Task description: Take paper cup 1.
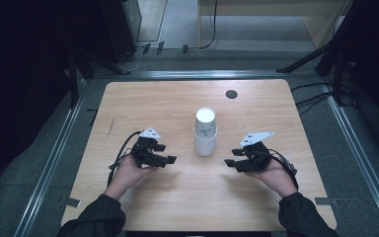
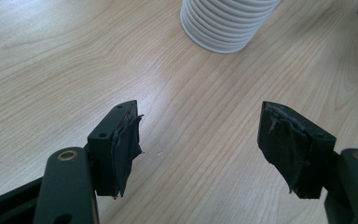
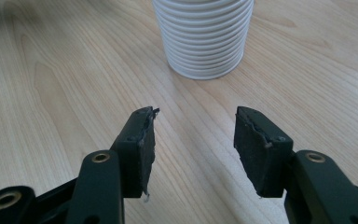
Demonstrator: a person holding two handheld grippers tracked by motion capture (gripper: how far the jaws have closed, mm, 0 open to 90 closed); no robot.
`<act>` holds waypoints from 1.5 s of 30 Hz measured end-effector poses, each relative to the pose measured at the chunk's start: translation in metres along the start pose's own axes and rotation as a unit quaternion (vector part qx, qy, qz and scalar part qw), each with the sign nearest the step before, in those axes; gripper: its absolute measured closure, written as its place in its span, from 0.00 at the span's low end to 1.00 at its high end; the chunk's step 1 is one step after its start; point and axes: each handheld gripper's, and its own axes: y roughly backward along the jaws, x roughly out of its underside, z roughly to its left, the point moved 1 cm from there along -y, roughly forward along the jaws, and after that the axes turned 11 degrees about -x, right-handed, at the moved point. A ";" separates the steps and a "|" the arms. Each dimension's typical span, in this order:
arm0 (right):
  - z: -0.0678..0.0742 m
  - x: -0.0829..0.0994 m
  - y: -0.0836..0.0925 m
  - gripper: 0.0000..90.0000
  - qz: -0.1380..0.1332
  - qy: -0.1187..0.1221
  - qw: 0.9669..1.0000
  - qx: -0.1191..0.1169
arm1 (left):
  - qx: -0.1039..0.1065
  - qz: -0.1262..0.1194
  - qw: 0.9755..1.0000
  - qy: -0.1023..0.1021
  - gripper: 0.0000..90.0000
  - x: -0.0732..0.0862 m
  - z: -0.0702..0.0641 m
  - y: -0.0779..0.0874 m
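Note:
A white paper cup (image 1: 206, 134) with a ribbed sleeve and a green print stands upright at the middle of the wooden table (image 1: 177, 103). My left gripper (image 1: 165, 153) rests low to the cup's left, held in a hand and pointing right toward it. Its jaws stand apart with nothing between them. My right gripper (image 1: 232, 157) mirrors it on the cup's right, pointing left, also open and empty. In the left gripper view the ribbed cup (image 2: 223, 23) sits ahead and slightly right of my left gripper (image 2: 200, 135). In the right gripper view the cup (image 3: 203, 37) stands straight ahead of my right gripper (image 3: 193, 140).
A small dark round cap (image 1: 231, 94) lies on the table near its far edge. Metal rails (image 1: 54, 158) run along the table's sides on the floor. Black stands and cables (image 1: 321, 98) crowd the far corners.

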 end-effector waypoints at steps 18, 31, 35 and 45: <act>-0.006 -0.014 0.016 0.49 0.010 0.021 1.000 -0.017 | 0.011 0.014 0.999 -0.033 0.32 0.004 -0.007 0.005; -0.010 -0.052 0.038 0.47 0.047 0.033 0.998 -0.032 | 0.019 0.012 0.999 -0.030 0.32 0.005 -0.009 0.007; -0.011 -0.065 0.046 0.45 0.056 0.049 0.997 -0.031 | 0.018 0.011 0.999 -0.030 0.31 0.005 -0.007 0.008; -0.016 -0.103 0.053 0.38 0.113 0.071 0.990 -0.039 | 0.022 0.017 0.999 -0.035 0.31 0.005 -0.009 0.006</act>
